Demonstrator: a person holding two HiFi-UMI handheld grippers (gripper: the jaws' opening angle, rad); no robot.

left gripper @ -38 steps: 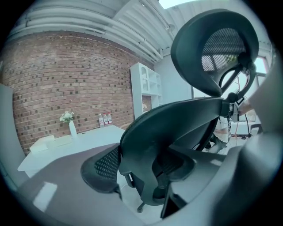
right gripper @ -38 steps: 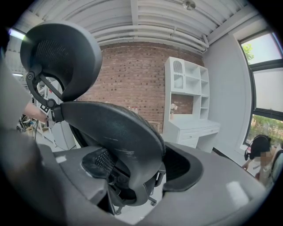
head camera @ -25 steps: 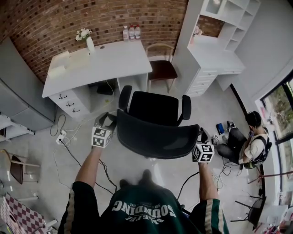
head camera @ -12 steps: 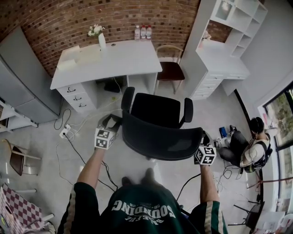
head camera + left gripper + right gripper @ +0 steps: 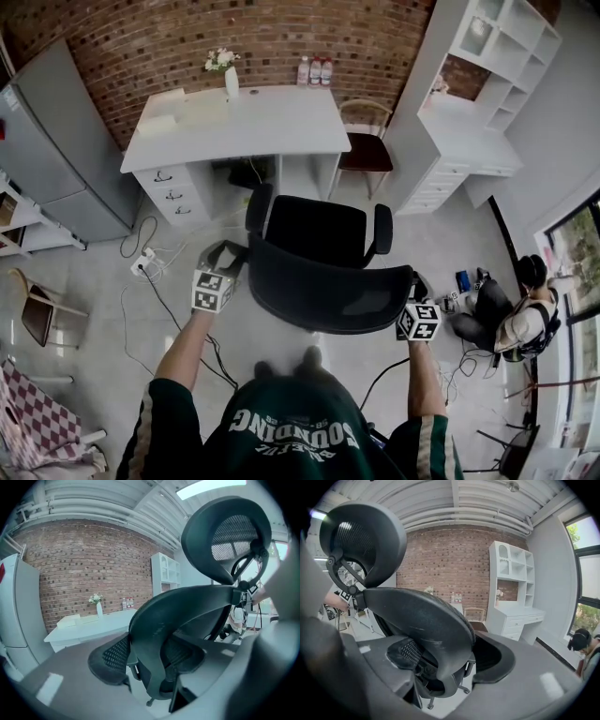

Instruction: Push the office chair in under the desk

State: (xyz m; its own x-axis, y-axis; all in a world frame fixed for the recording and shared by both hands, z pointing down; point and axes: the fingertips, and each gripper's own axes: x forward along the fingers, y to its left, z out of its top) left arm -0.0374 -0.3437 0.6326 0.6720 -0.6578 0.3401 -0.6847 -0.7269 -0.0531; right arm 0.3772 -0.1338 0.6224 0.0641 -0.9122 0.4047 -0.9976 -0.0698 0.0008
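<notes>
The office chair (image 5: 314,225) has rolled closer to the worktop (image 5: 272,122) than a second ago. My left fingers (image 5: 110,660) have just been closing on its backrest (image 5: 328,295) edge, and my right fingers (image 5: 403,653) clamp the other side.

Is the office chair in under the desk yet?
Out. In the head view the whole seat of the office chair lies in front of the desk, none under its top.

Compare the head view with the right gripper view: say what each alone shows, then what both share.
Head view only: the fridge and the checked cloth.
Right gripper view only: the ceiling.
Both: the chair, the desk, the brick wall, the white shelf unit and the seated person.
</notes>
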